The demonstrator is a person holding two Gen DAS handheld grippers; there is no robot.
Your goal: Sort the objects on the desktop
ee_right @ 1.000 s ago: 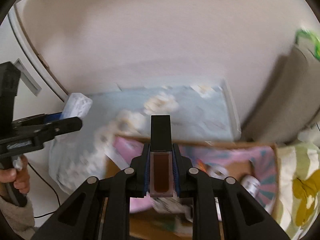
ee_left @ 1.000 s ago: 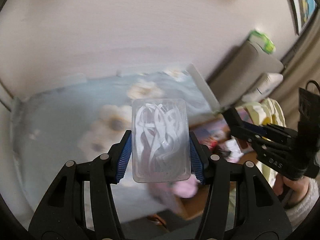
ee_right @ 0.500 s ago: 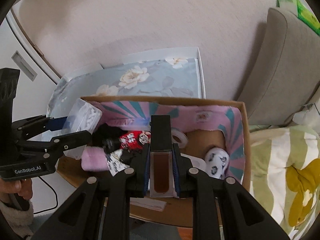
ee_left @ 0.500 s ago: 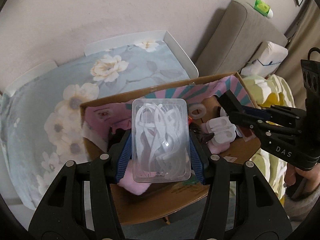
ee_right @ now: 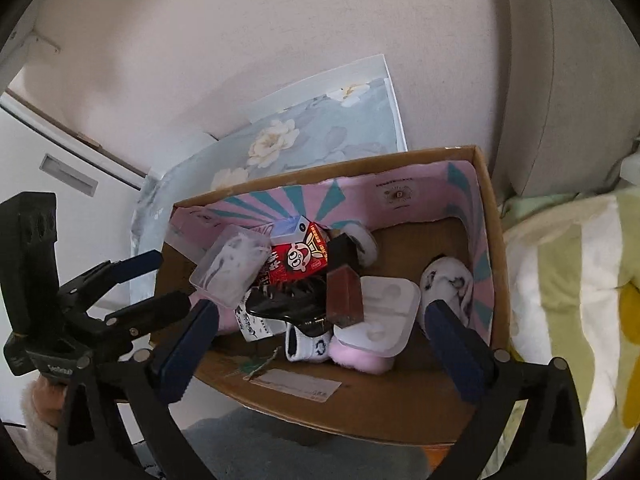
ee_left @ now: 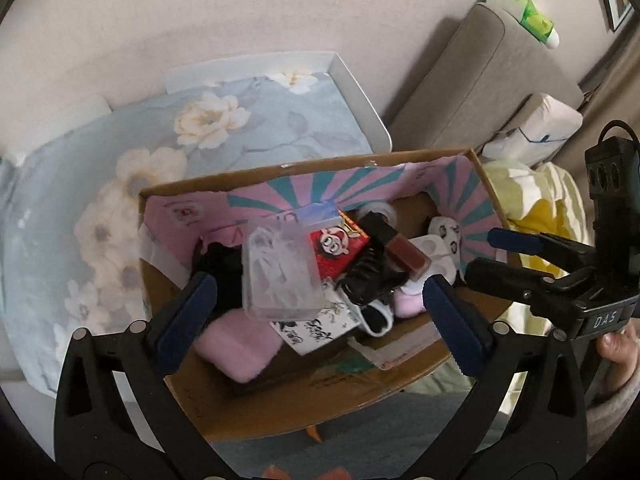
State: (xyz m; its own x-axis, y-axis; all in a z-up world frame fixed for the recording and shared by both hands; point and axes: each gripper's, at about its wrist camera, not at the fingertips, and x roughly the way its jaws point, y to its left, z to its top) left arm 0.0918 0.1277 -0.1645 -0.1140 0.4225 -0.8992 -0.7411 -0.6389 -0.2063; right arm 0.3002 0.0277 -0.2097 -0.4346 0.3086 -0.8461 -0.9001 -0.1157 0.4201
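Grippers (ee_left: 316, 300) (ee_right: 320, 316) spread wide above cardboard box (ee_left: 304, 412); clear case (ee_left: 280, 276) seemingly loose.

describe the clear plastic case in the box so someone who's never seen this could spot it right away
Look in the open cardboard box with the pink and teal lining. At its left end, on top of the pile, lies the clear plastic case, beside a red cartoon-face packet. It is the only see-through item there, a rounded rectangular case packed with white plastic pieces.

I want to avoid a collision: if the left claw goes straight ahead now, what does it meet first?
Probably the clear plastic case lying on the pile in the cardboard box, right between the open left claw fingers; depth is uncertain.
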